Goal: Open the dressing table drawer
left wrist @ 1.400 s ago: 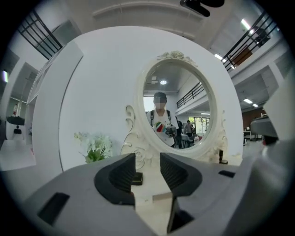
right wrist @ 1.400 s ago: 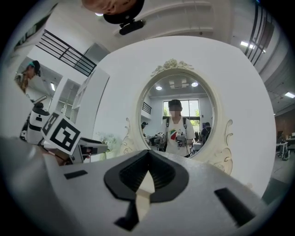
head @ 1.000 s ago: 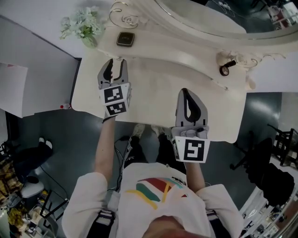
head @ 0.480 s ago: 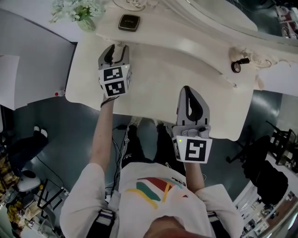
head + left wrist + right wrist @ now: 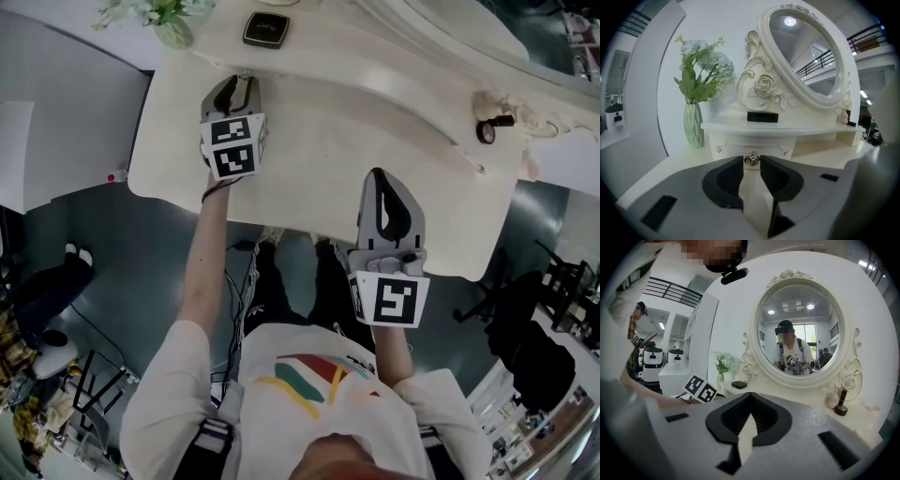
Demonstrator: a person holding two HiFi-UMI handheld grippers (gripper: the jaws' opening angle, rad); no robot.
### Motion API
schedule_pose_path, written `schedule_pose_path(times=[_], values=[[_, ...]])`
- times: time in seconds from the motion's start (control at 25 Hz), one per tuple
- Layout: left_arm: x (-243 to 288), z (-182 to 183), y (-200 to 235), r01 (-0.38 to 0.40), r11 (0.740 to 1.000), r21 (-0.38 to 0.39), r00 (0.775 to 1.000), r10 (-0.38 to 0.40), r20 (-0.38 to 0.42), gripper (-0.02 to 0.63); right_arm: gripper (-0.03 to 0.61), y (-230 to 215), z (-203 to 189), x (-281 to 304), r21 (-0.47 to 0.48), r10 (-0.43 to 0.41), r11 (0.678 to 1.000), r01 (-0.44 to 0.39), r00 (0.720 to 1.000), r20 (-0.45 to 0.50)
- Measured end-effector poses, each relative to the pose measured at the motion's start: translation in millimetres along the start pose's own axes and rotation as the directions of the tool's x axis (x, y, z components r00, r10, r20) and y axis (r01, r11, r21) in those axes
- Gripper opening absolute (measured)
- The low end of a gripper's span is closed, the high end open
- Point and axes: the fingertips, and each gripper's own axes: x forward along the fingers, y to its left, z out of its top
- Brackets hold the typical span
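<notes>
No words or numbers that we can read.
The only signs we find are black-and-white square code markers on the cube of the left gripper [image 5: 242, 81] and of the right gripper [image 5: 377, 174]; they carry no letters. The shirt [image 5: 305, 384] bears coloured stripes only, and any print on the dark box [image 5: 266, 29] is too small for us.

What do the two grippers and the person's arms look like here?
The left gripper and right gripper have pale grey shells with black ribbed pads and a white cube of black square markers at the rear. The person wears a white short-sleeved shirt with coloured stripes. The left gripper's jaws have just been closing, the gold drawer knob between their tips.
</notes>
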Motion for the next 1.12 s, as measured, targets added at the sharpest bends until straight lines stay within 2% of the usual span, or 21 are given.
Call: schedule_pose_path(times=[0.48,1.12], values=[[0.5,-0.5,-0.3,0.025,0.999,0.032,1.0,-0.026,0.016,0.095,0.0,9.2,-4.1,-2.5,-0.013,0.013,1.0,-0.013,1.0,-0.009],[-13.7,-10.2,5.0,0.013,0.998,0.063,1.0,-0.014,0.011,0.091,0.0,26.7,-3.2,-10.3,-0.018,0.035,0.999,-0.036,0.999,-0.012]])
